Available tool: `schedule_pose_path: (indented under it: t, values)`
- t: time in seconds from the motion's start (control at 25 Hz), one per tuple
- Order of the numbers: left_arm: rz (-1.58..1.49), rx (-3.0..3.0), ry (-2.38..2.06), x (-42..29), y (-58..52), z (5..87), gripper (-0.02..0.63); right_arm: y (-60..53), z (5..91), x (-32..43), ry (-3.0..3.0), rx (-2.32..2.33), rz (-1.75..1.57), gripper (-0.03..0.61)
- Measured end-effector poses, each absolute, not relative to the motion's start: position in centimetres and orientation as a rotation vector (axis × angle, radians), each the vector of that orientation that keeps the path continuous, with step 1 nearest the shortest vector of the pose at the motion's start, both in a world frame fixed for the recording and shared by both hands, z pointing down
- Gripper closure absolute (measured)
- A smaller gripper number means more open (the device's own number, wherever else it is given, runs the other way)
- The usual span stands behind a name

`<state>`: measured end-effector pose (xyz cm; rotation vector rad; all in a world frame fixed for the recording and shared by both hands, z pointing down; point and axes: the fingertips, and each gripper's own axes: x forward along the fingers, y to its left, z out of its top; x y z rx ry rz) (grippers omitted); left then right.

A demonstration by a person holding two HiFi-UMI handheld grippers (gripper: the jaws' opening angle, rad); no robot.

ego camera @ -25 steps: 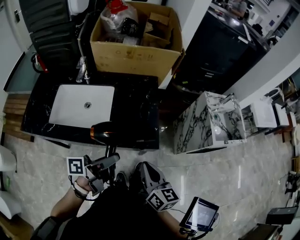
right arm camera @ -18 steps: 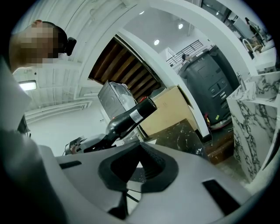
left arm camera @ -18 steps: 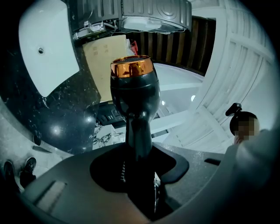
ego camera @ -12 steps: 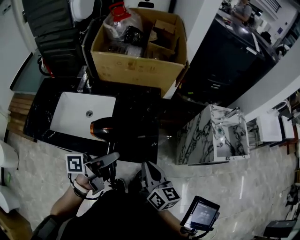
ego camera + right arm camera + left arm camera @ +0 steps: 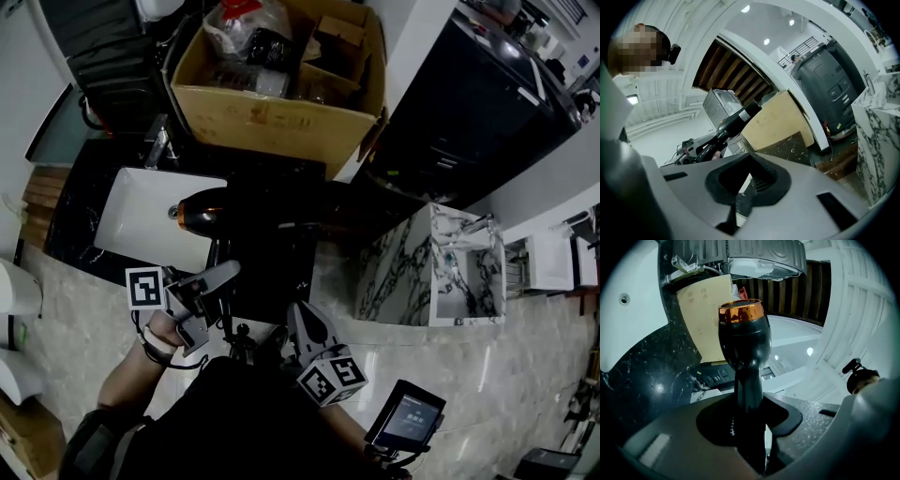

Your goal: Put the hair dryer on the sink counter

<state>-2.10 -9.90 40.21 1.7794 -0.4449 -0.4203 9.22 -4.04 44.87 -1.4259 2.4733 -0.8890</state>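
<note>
Hair dryer [image 5: 204, 208]: glossy black, copper ring at one end (turned toward the basin [image 5: 141, 220]). Handle clamped in left gripper [image 5: 228, 271], over sink counter [image 5: 281, 253] of black marble.

An open cardboard box [image 5: 281, 117] full of packets stands at the back edge of the counter [image 5: 281, 253]; a chrome tap [image 5: 157, 145] near its back-left corner; a marbled cabinet [image 5: 441, 272] apart on the floor [image 5: 525, 356].
</note>
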Motion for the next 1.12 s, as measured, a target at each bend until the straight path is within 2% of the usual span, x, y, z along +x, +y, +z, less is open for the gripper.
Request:
schedule_pose_path:
  t: [0.56, 1.12]
  values:
    - [-0.378, 1.711, -0.492, -0.6, -18.4, 43.5, 0.466, -6.8, 46.4, 11.3, 2.417, -1.475, -0.978, 0.583]
    - [-0.264, 1.567, -0.450, -0.4, -28.5, 54.5, 0.466, -8.7, 49.3, 10.3, 2.334, -1.616, -1.084, 0.583]
